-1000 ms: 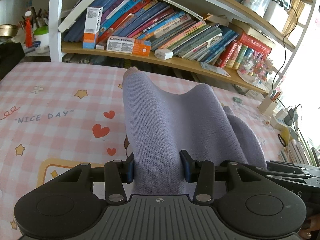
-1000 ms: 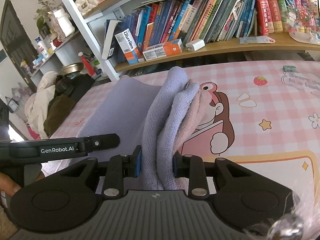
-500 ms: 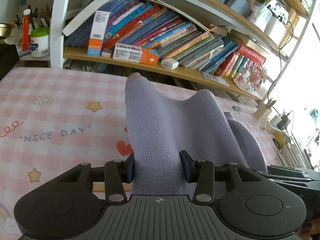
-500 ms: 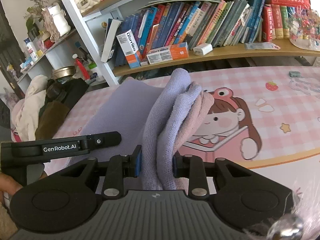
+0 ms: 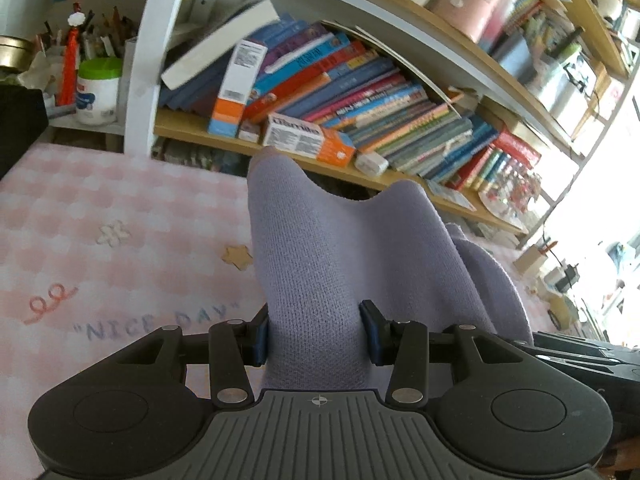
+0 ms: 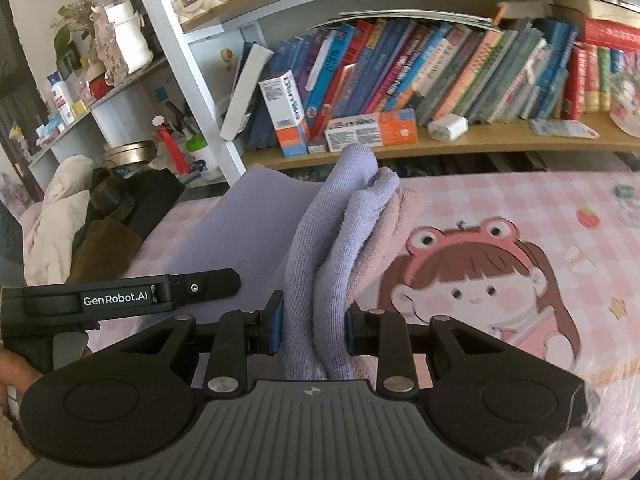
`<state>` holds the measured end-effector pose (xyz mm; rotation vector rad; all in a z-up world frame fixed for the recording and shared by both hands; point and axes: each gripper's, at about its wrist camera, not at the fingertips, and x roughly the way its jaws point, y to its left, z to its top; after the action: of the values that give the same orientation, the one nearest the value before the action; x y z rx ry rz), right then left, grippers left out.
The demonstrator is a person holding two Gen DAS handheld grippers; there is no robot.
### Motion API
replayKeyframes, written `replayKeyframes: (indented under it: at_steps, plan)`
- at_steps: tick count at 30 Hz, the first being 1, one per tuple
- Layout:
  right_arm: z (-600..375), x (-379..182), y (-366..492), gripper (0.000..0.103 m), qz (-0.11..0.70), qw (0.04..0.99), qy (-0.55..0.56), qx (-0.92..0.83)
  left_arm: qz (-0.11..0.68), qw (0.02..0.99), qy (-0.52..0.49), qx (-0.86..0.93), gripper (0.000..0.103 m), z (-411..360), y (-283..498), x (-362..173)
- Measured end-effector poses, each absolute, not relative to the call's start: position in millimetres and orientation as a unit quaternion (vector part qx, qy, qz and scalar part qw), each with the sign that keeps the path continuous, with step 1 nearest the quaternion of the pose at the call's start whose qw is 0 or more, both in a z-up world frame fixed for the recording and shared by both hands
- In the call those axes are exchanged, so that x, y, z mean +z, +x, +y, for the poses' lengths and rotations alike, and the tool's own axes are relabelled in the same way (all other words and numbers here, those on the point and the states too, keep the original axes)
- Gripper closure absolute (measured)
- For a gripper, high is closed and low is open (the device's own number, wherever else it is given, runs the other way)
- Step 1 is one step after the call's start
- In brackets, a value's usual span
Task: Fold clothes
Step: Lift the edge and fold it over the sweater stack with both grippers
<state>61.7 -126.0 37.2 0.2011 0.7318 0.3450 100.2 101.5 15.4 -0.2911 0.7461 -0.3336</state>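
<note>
A lilac knitted garment [image 5: 344, 252] hangs stretched between my two grippers above a pink checked table cover [image 5: 120, 220]. My left gripper [image 5: 316, 336] is shut on a thick fold of the garment, which rises in front of it in two humps. My right gripper [image 6: 314, 328] is shut on a bunched edge of the same garment [image 6: 340, 232], lilac outside and pinkish inside. In the right wrist view the cloth spans leftward to the left gripper's body [image 6: 120, 296]. A bit of the person's hand shows at that view's left edge.
A bookshelf [image 5: 360, 112] full of leaning books and boxes runs along the far side of the table. A pile of cloth and dark bags [image 6: 80, 216] lies off the table's left end. Cables and small devices [image 5: 568, 272] sit at the far right.
Both grippers, still holding the garment, have moved toward the bookshelf: the books look larger and nearer, and the table print has slid back toward the cameras.
</note>
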Motion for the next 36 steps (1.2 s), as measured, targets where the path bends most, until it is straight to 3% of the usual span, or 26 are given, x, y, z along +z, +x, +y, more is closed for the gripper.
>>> replayKeyframes:
  at_steps: [26, 30, 36]
  plan:
    - [-63.5, -19.6, 212.8, 0.077, 0.336, 0.911, 0.080, 0.224, 0.347, 0.922, -0.138, -0.102, 0.060, 163.1, 222.4, -27.0]
    - [-59.1, -37.1, 224.6, 0.076, 0.362, 0.903, 0.074, 0.221, 0.363, 0.916, -0.142, -0.097, 0.060, 166.9, 230.0, -41.9]
    - [-64.2, -55.9, 232.0, 0.062, 0.398, 0.890, 0.102, 0.197, 0.373, 0.911, -0.146, -0.094, 0.053, 172.3, 233.2, -53.3]
